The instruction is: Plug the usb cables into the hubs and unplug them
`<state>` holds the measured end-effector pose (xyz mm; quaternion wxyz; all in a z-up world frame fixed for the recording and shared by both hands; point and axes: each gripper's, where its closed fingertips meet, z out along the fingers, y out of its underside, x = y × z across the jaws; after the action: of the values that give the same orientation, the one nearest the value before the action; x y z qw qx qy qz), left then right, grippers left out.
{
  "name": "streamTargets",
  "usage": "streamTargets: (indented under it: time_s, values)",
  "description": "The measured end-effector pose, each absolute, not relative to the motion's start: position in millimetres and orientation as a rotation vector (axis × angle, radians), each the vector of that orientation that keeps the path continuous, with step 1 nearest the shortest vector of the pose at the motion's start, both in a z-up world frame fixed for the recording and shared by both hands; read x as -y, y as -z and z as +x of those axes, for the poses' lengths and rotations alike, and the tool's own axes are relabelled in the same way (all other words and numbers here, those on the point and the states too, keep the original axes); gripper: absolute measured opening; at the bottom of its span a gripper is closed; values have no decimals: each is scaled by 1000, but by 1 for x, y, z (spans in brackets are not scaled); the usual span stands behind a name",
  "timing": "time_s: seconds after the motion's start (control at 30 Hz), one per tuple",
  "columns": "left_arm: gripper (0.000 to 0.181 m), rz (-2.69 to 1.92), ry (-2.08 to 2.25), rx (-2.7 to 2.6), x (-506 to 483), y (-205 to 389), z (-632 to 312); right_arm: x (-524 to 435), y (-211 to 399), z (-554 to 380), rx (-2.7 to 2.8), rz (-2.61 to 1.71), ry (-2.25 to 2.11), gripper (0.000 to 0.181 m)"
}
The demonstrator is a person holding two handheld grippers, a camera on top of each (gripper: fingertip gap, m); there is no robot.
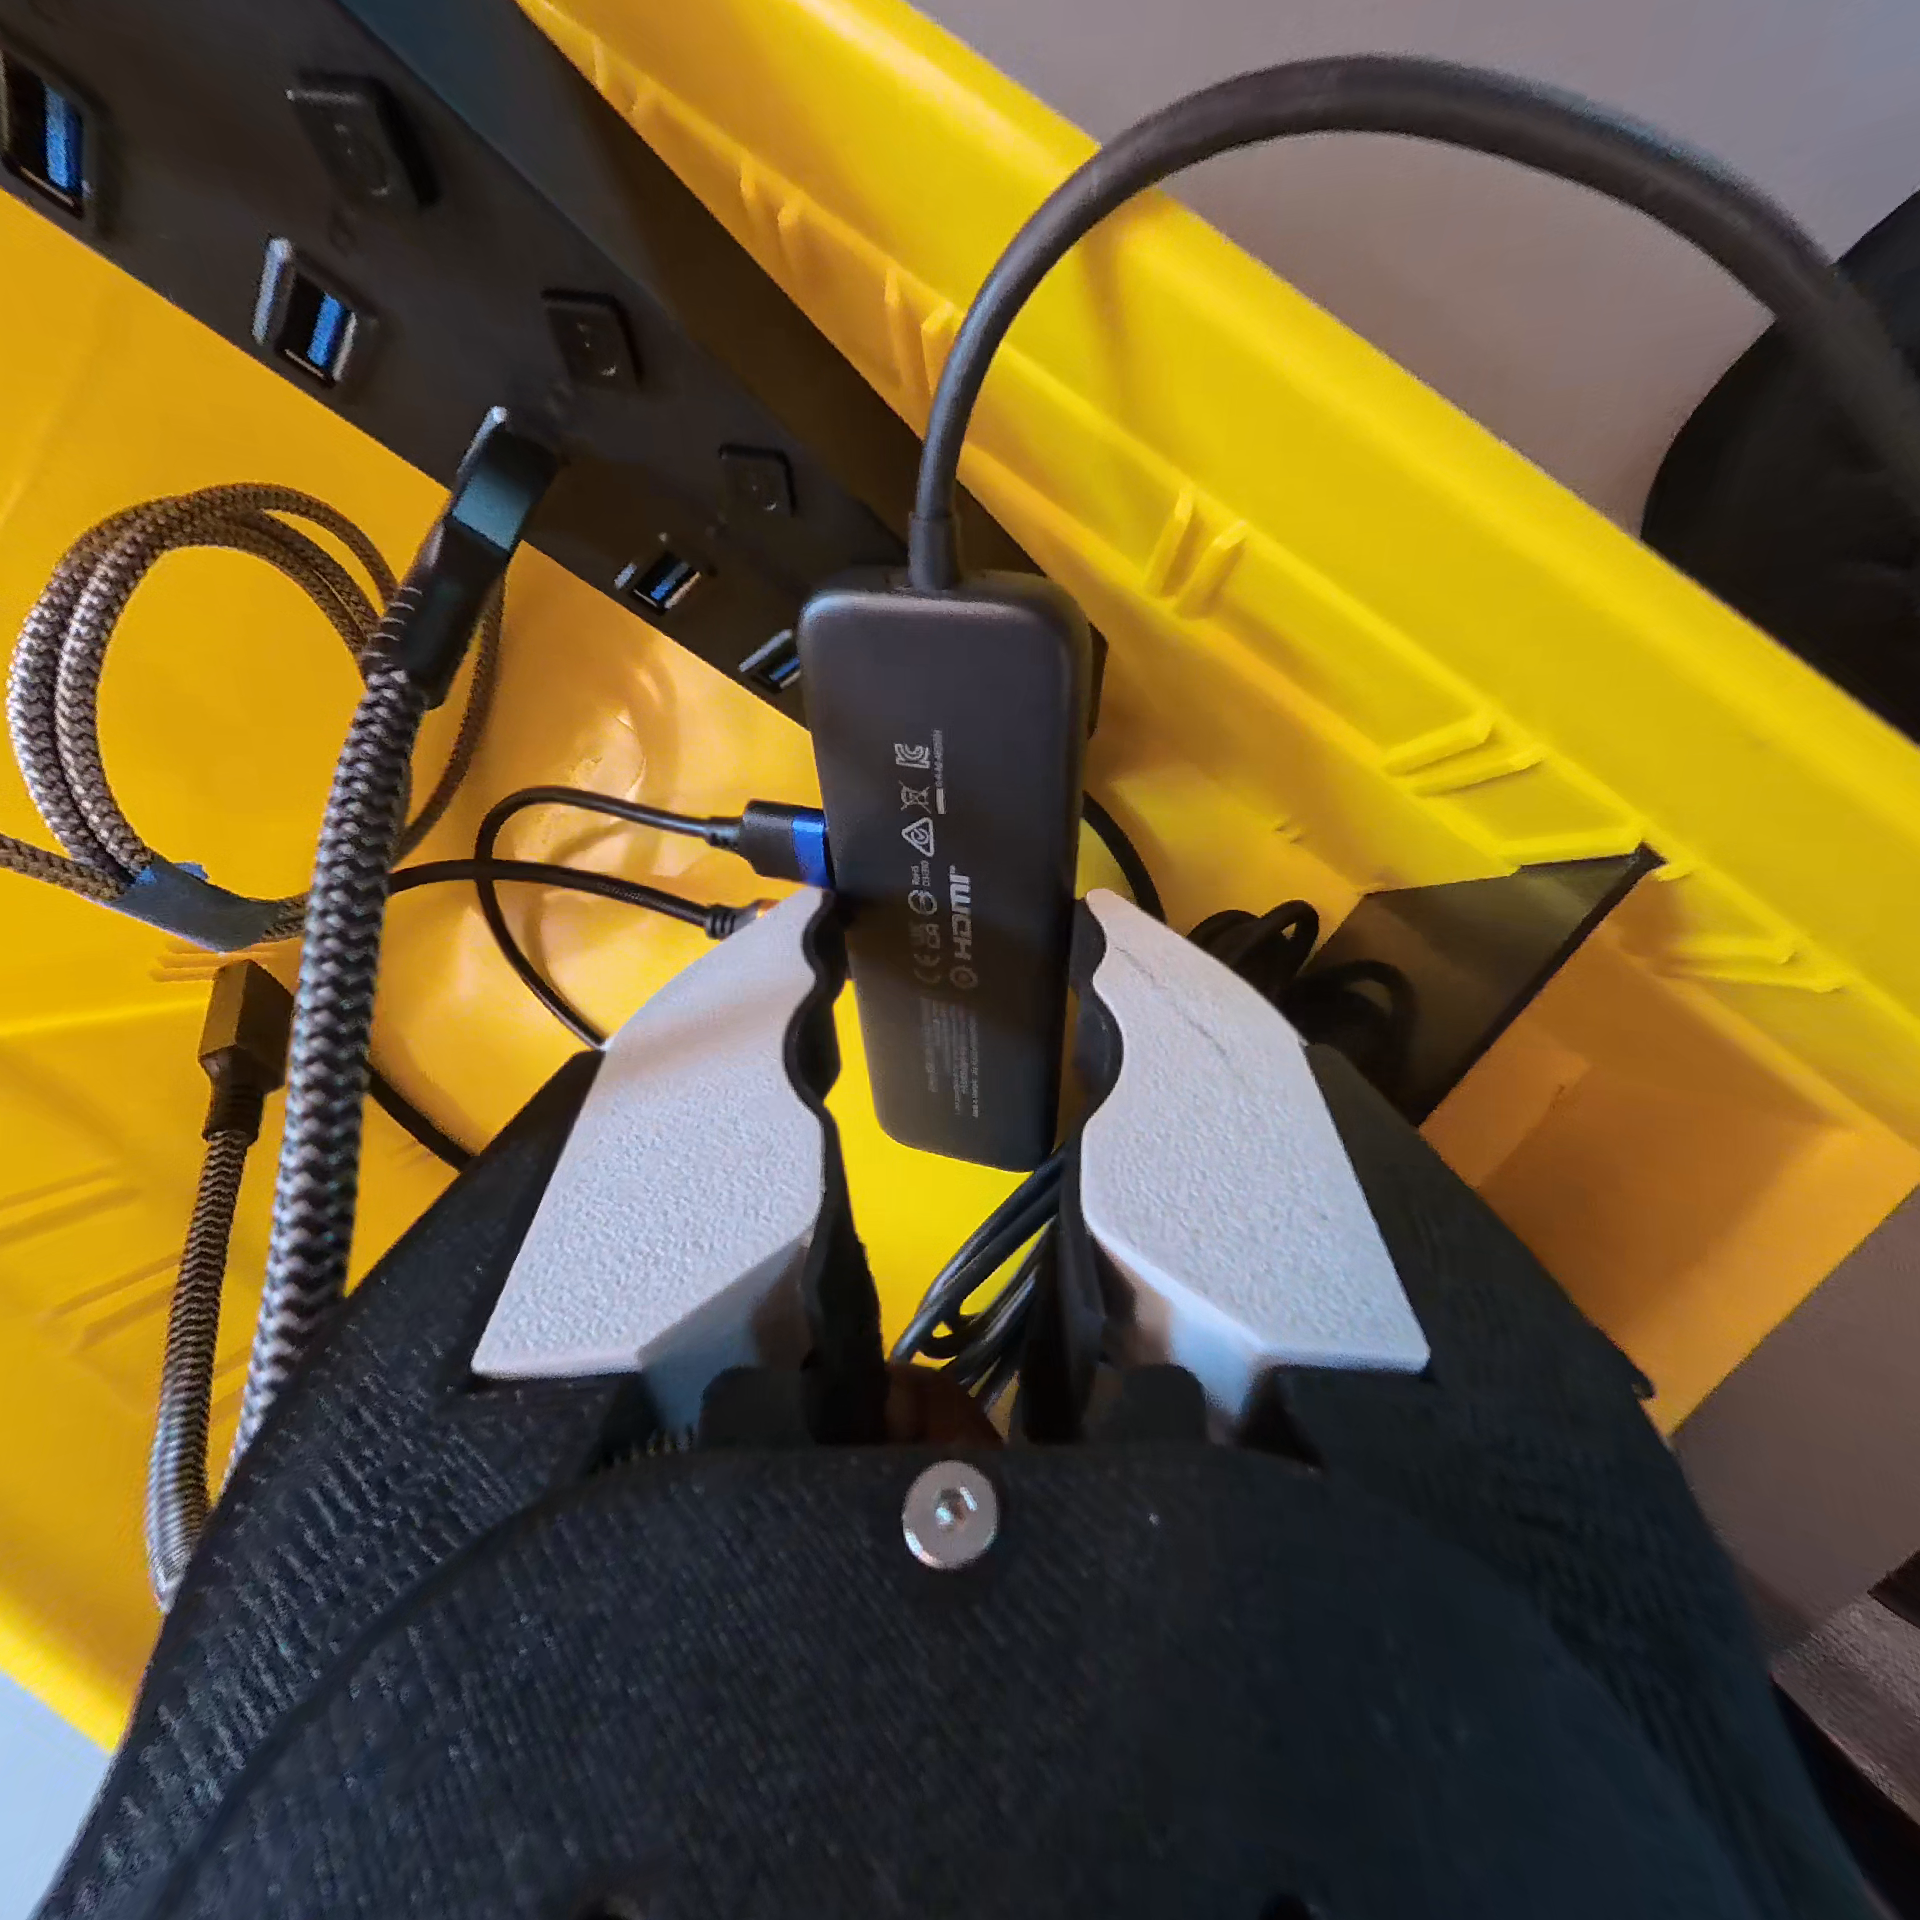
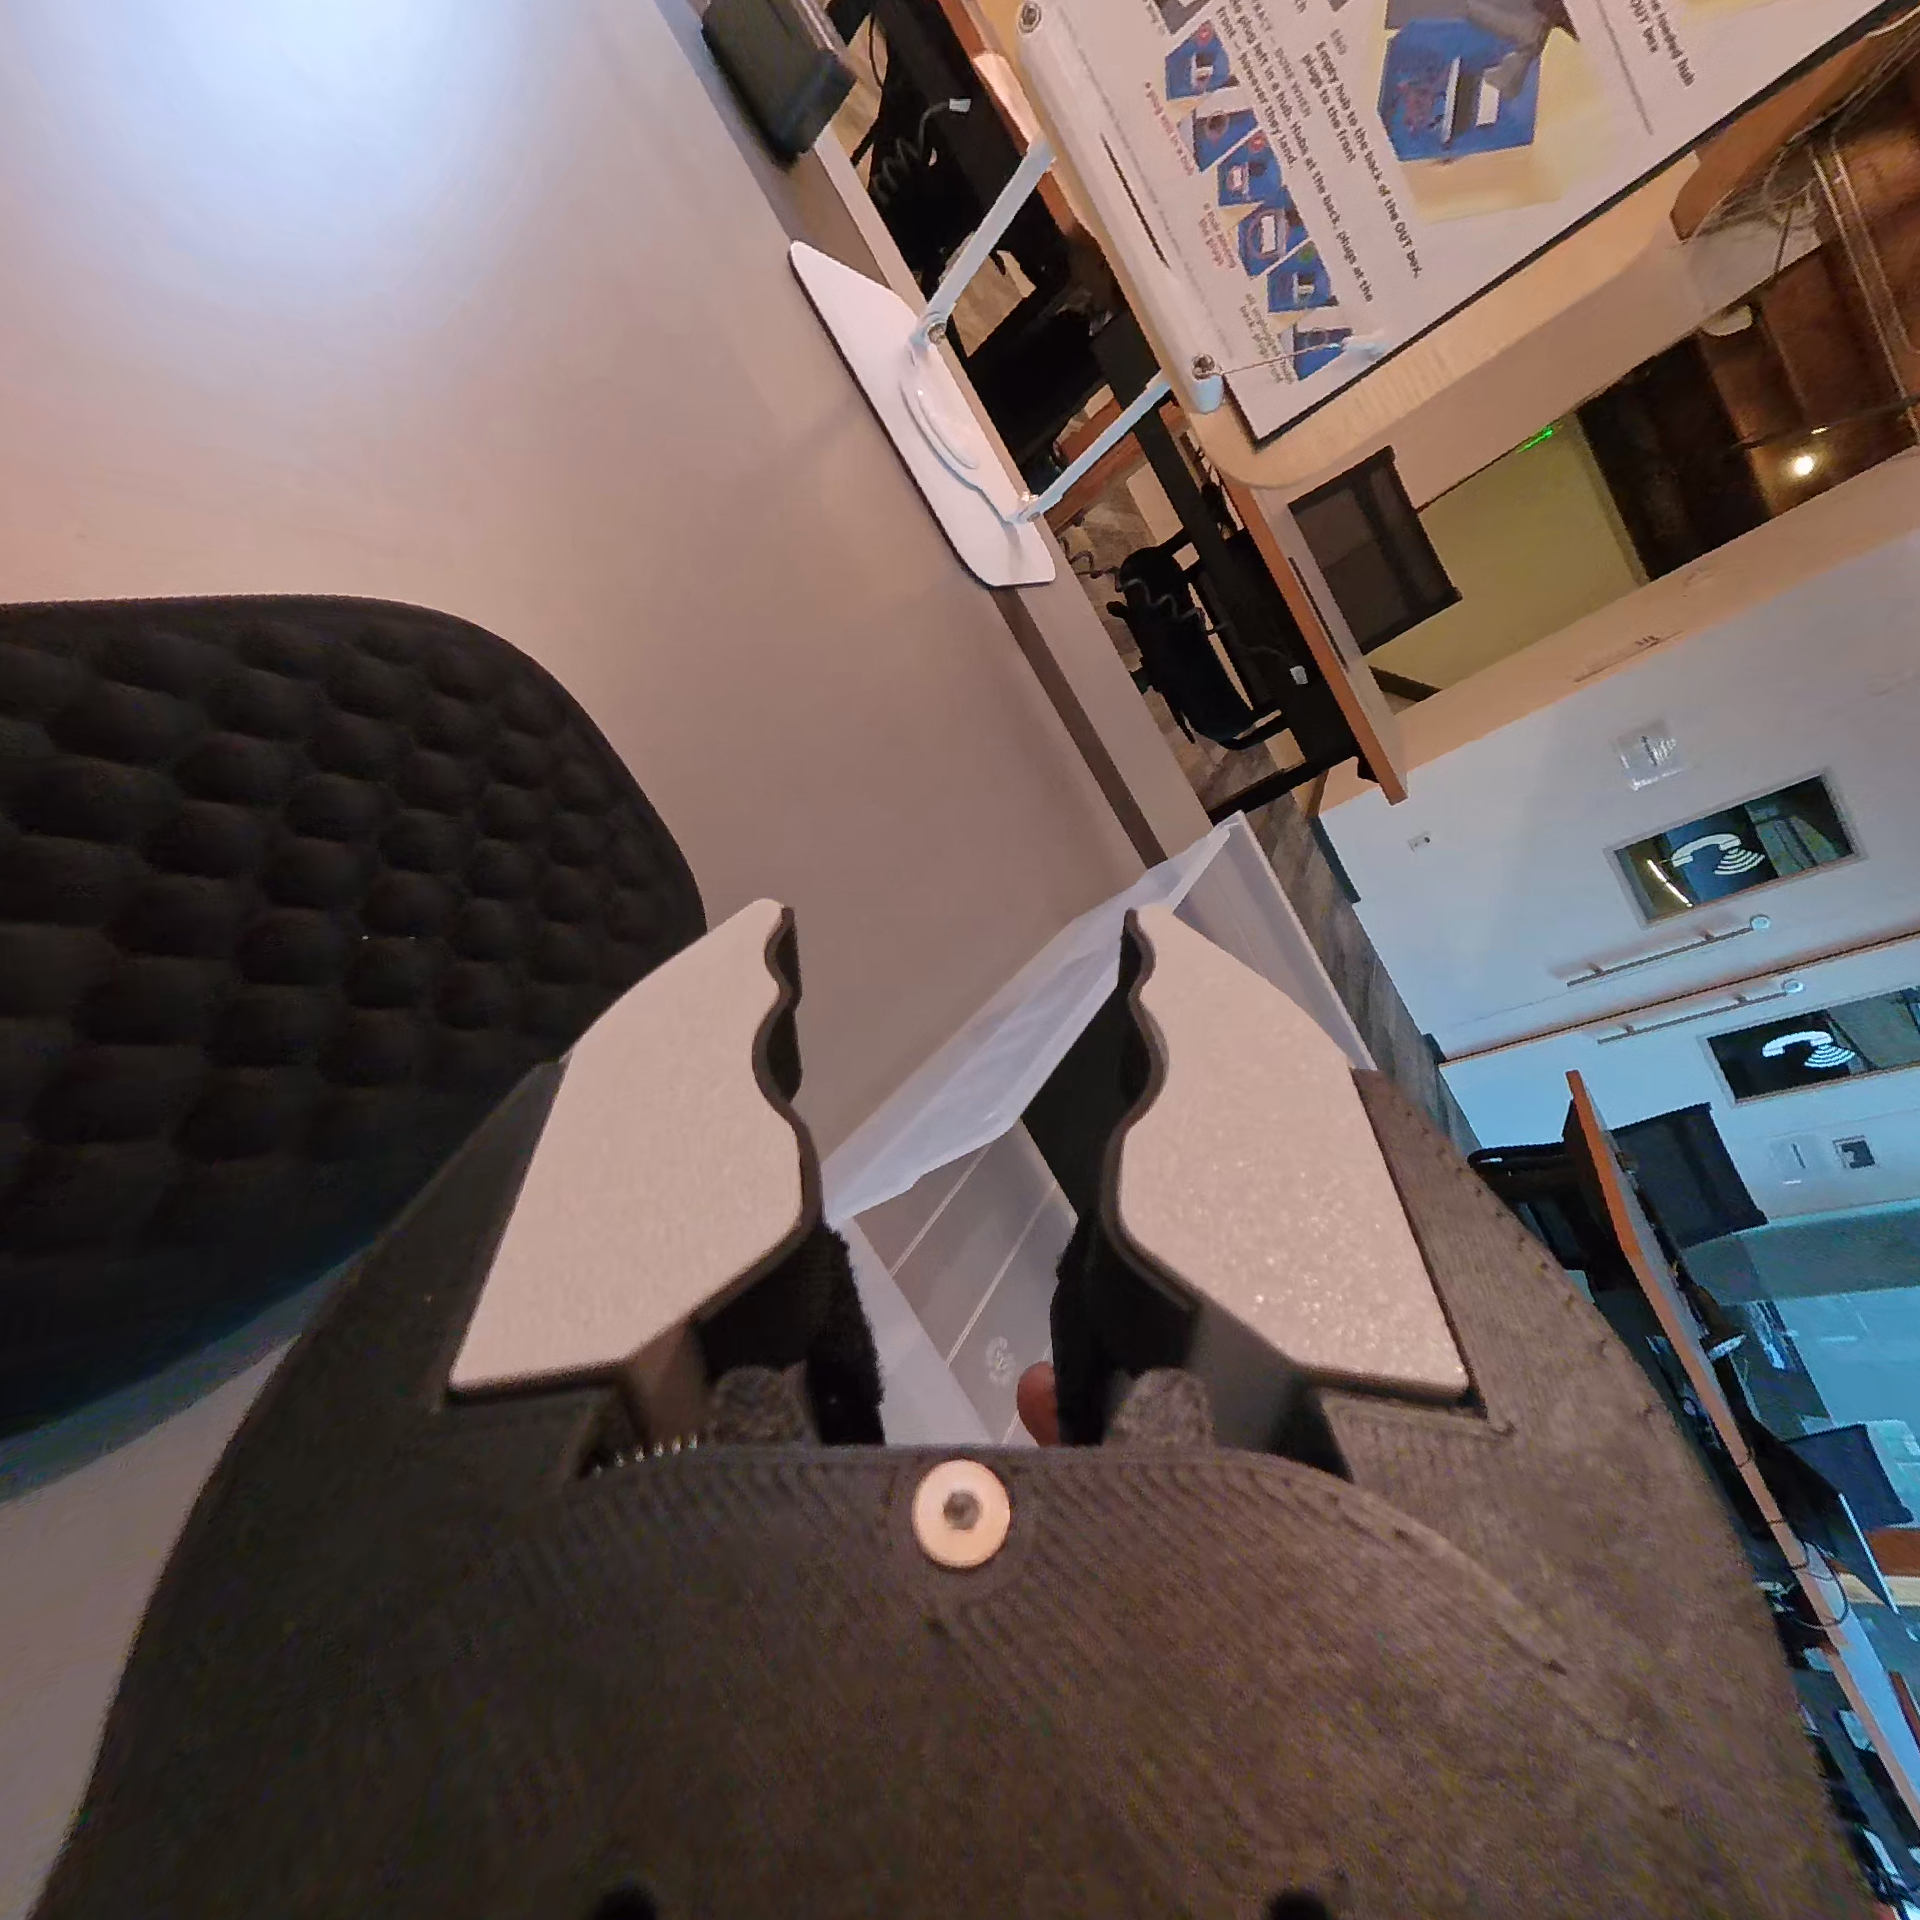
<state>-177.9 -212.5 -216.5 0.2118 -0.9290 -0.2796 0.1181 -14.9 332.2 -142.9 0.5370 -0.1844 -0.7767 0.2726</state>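
One hub: I hold the slim grey hub [image 1: 951, 883] pinched in my left gripper [image 1: 956, 935], over the yellow bin [image 1: 1299, 582].
Axis: runs straight ahead along the fingers.
Plug: blue-collared USB plug [image 1: 790, 836] seated in its left side.
Right gripper [image 2: 961, 956]: spread, empty, aimed away; I judge the left nearer.

We hold the left gripper [image 1: 956, 914] tilted, its two grey fingers [image 1: 675, 1143] reaching toward twelve o'clock in the left wrist view and closed against the sides of a dark slim hub [image 1: 945, 883], one at nine o'clock of it and one at three. Our right gripper [image 2: 961, 925] points toward twelve o'clock in the right wrist view, rolled well over to one side, its grey fingers [image 2: 665, 1164] spread apart with nothing between them.
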Motion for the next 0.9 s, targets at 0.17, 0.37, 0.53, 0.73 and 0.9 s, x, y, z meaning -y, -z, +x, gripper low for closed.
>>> streamTargets:
  time_s: [0.17, 0.37, 0.53, 0.73, 0.9]
  values:
    - [42, -2578, -604, 727, 220, 197, -180, -333, 142, -15, 1843, -440, -652, 59]
    - [41, -2486, -1055, 641, 220, 147, -166, -327, 141, -14, 1841, -421, -669, 58]
    - [41, -2477, -1244, 602, 213, 136, -139, -321, 138, -13, 1841, -400, -673, 59]
    - [41, -2471, -1100, 609, 211, 122, -108, -320, 132, -10, 1823, -389, -674, 58]
    - [41, -2409, -1088, 581, 203, 95, -78, -317, 129, -10, 1823, -379, -673, 58]
